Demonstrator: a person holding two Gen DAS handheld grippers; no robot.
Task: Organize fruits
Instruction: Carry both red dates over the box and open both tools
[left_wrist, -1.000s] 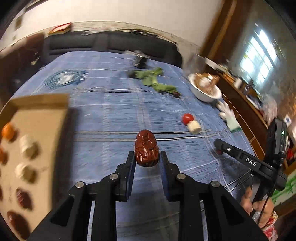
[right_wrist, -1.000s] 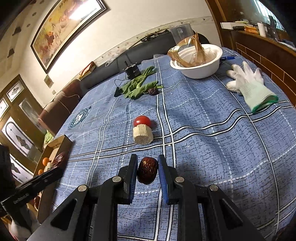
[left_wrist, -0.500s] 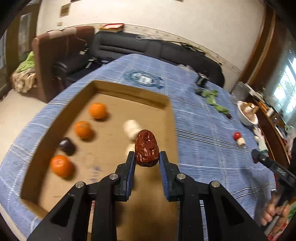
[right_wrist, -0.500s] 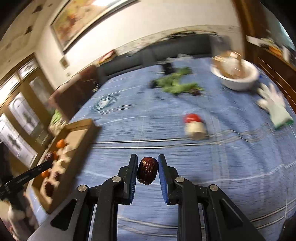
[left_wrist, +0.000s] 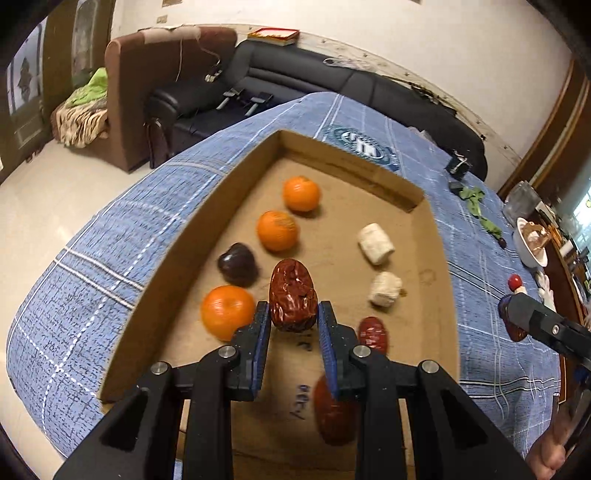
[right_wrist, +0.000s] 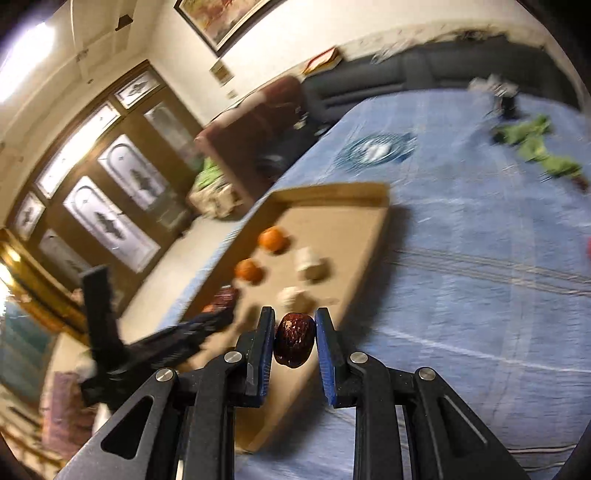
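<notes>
My left gripper (left_wrist: 293, 321) is shut on a wrinkled red date (left_wrist: 293, 299) and hangs over the cardboard tray (left_wrist: 173, 273). In the tray lie three oranges (left_wrist: 277, 230), a dark plum (left_wrist: 237, 264), two white chunks (left_wrist: 375, 243) and two more red dates (left_wrist: 373, 334). My right gripper (right_wrist: 294, 341) is shut on a darker red date (right_wrist: 294, 344) above the tray's right rim (right_wrist: 364, 254), over the blue tablecloth (right_wrist: 461, 280). In the left wrist view the right gripper (left_wrist: 517, 325) shows at the right edge with its date. The left gripper (right_wrist: 207, 317) shows blurred in the right wrist view.
A small tomato on a white chunk (left_wrist: 514, 283), a white bowl (left_wrist: 530, 247), green leaves (left_wrist: 476, 205) and a white glove (left_wrist: 546, 291) lie far right on the table. A dark sofa (left_wrist: 332, 88) and brown armchair (left_wrist: 147, 74) stand behind. The table edge drops off left of the tray.
Both grippers swung left from the open tablecloth toward the tray, each keeping its date. The left one now hangs over the tray's middle; the right one has reached the tray's right rim.
</notes>
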